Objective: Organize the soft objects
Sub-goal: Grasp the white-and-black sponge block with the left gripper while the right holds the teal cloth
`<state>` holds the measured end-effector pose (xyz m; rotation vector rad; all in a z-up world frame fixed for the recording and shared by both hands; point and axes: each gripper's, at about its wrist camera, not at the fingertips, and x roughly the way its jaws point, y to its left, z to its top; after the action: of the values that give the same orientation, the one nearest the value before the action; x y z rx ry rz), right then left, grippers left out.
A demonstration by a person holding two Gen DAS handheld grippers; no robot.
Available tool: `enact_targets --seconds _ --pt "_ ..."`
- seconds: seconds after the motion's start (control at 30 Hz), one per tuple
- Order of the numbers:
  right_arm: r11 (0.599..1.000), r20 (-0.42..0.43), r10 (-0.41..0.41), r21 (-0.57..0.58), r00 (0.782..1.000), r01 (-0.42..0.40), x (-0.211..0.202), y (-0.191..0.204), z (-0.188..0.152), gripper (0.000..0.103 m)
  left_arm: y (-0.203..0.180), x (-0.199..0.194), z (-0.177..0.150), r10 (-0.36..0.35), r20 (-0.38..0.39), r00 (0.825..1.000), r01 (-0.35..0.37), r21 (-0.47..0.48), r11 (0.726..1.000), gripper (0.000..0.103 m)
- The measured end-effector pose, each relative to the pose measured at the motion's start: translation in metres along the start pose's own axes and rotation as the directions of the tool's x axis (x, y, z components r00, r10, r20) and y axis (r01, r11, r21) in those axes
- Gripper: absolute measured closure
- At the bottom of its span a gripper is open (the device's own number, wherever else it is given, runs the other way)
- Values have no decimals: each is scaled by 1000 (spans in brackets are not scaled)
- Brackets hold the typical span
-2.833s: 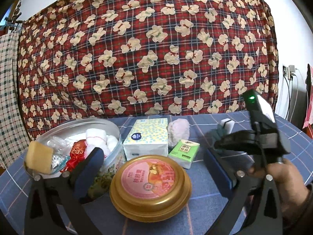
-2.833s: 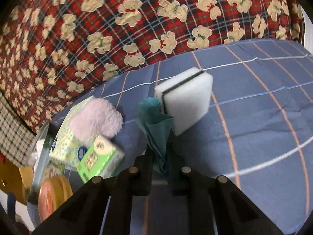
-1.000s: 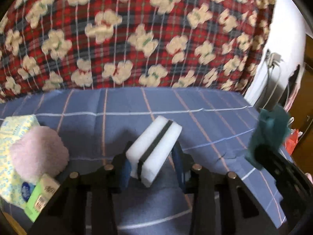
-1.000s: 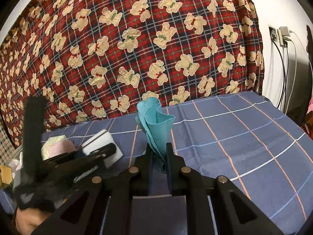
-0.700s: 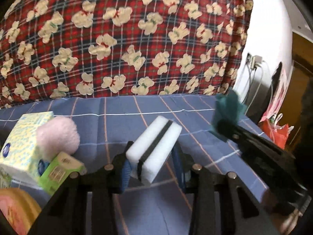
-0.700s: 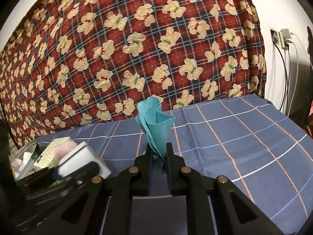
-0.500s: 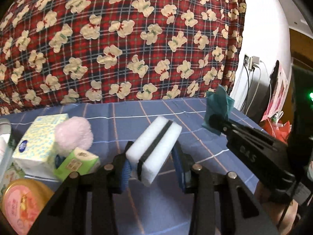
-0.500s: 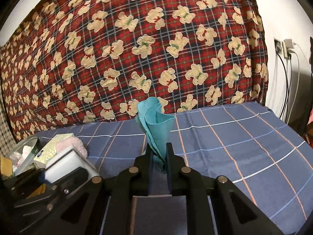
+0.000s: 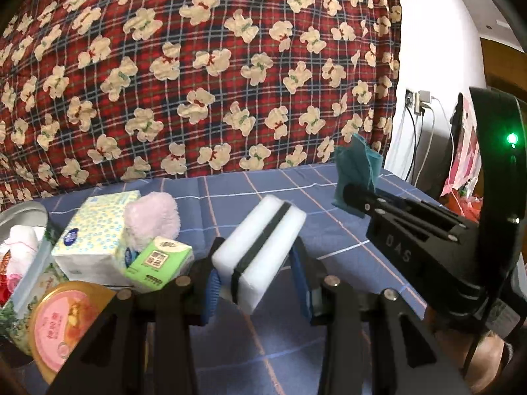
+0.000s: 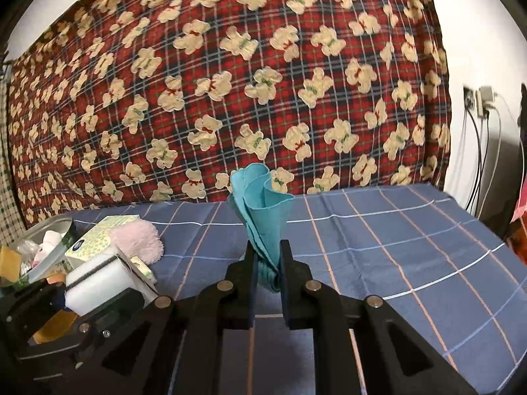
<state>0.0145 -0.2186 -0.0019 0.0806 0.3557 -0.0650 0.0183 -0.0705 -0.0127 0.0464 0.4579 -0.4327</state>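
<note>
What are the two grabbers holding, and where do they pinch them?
Left gripper pinches the white sponge across its long flat sides. Right gripper pinches the teal cloth at its bunched bottom end.

The white rectangular sponge with a dark middle layer (image 9: pixel 260 250) and the folded teal cloth (image 10: pixel 263 210) (both formerly lying on the blue checked table (image 10: pixel 395 247)) now ride lifted in the fingers.

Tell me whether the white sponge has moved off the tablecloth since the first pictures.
Yes. The white sponge, earlier resting on the blue tablecloth, is now lifted in the left gripper.
</note>
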Motion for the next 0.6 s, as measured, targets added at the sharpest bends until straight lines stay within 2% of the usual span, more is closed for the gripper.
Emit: enact_targets --seconds 0.4,0.6 --pt "1000 20 -6 6 1000 5 -17 18 -7 90 13 -32 -11 2 46 999 -3 24 1000 65" --pt "999 27 23 22 999 -23 -24 38 -11 90 29 -50 -17 13 58 998 -15 20 1000 65"
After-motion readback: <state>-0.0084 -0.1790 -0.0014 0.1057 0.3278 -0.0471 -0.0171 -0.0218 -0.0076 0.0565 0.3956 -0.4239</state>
